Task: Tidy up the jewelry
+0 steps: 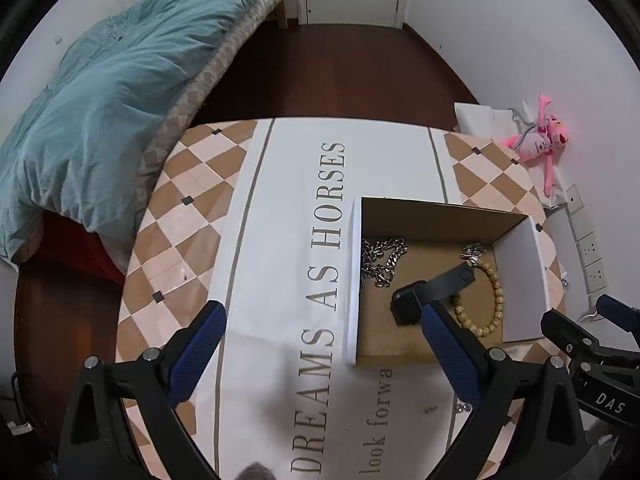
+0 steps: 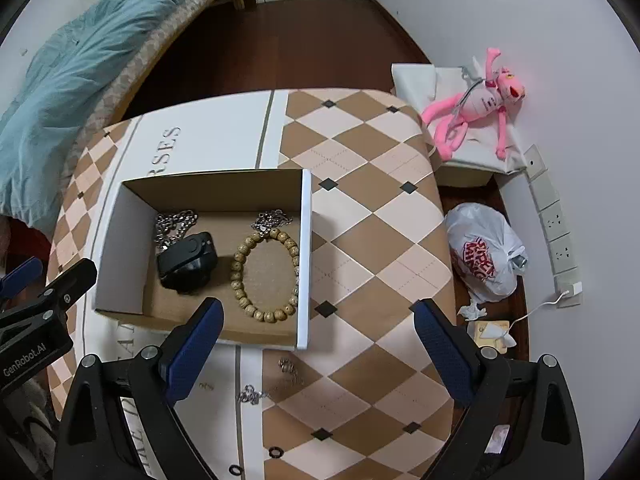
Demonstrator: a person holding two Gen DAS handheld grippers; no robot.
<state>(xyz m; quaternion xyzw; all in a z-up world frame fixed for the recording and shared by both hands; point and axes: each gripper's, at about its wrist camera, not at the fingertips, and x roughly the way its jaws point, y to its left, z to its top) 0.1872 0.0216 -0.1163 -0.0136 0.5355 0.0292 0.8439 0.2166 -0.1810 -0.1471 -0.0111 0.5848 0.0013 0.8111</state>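
An open cardboard box (image 2: 306,256) stands on the table and holds a wooden bead bracelet (image 2: 264,274), a black watch (image 2: 187,262), a silver chain (image 2: 176,222) and a smaller silver piece (image 2: 272,218). The box (image 1: 354,280), the bracelet (image 1: 486,300), the watch (image 1: 432,292) and the chain (image 1: 380,260) also show in the left wrist view. Small silver pieces (image 2: 290,368) and a thin silver chain (image 2: 252,394) lie on the table in front of the box, with two small dark rings (image 2: 275,452) nearer me. My left gripper (image 1: 328,356) is open and empty at the box's left front. My right gripper (image 2: 320,352) is open and empty above the loose pieces.
The table (image 2: 360,200) has a diamond-pattern cloth with a white lettered runner (image 1: 312,240). A bed with a blue duvet (image 1: 100,100) is at the left. A pink plush toy (image 2: 480,100), a white plastic bag (image 2: 484,256) and a wall socket strip (image 2: 556,232) are at the right.
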